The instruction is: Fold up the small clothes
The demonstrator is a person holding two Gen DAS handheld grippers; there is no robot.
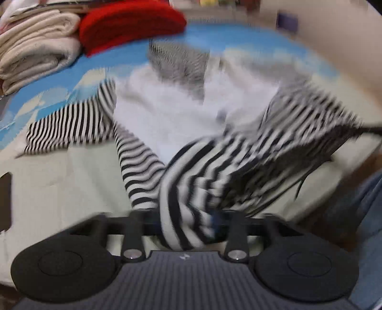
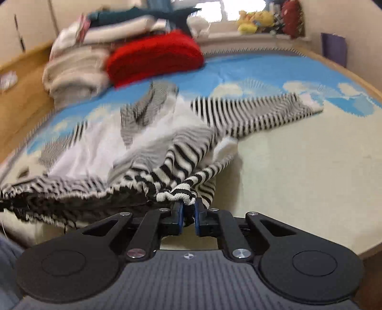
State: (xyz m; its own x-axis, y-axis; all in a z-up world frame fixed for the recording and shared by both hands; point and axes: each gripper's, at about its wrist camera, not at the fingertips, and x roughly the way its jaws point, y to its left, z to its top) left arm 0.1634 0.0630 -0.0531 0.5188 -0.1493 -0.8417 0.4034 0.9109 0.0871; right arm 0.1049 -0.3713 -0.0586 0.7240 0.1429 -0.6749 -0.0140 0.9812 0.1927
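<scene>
A small black-and-white striped garment [image 1: 167, 114] with a white front panel lies half raised on the bed, blurred by motion. A thick bunch of its striped hem runs down between the fingers of my left gripper [image 1: 186, 224], which stands fairly wide and grips the cloth. From there the hem stretches off to the right. In the right wrist view the same garment [image 2: 95, 147] hangs from my right gripper [image 2: 188, 214], whose blue pads are pinched on a corner of the hem. One striped sleeve [image 2: 257, 114] lies flat on the bed.
The bed cover [image 2: 298, 167] is cream near me and blue with white clouds farther back. At its far left are a folded red knit [image 2: 155, 54] and folded beige cloths [image 2: 74, 71]. Plush toys [image 2: 255, 21] sit on the windowsill.
</scene>
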